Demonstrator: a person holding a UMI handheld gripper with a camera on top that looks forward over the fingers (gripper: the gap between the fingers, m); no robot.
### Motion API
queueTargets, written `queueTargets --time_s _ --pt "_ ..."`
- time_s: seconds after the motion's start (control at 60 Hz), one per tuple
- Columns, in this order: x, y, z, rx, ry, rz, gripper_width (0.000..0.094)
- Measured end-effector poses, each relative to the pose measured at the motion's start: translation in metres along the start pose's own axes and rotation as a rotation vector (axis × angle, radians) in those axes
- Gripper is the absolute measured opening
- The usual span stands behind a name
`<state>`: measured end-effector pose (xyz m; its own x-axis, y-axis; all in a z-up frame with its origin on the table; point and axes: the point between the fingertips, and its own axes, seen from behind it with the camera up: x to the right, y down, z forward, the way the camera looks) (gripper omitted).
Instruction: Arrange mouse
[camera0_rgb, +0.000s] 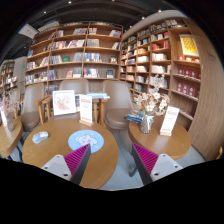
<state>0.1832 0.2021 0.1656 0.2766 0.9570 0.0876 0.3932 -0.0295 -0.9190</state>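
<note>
A small pale object that looks like the mouse (40, 137) lies on the left part of a round wooden table (55, 155). A round blue mat (86, 141) lies on the same table, just ahead of my left finger. My gripper (112, 158) is open and empty, held above the gap between two tables. The left pad (76, 160) hangs over the near table's edge. The right pad (146, 160) is over the other table. The mouse is well to the left of and beyond the fingers.
Two upright sign cards (64, 102) stand at the back of the left table. The right round table (160, 143) holds a vase of flowers (150, 105) and a standing card (169, 120). Wooden chairs and tall bookshelves (85, 55) line the room behind.
</note>
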Motion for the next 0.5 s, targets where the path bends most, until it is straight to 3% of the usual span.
queueTargets --time_s 0.183,0.5 --pt "-0.034 0.001 -0.007 -0.007 -0.032 -0.011 0.0852" --pt "-0.166 0.003 -0.011 0.003 -0.162 -0.060 0.0852"
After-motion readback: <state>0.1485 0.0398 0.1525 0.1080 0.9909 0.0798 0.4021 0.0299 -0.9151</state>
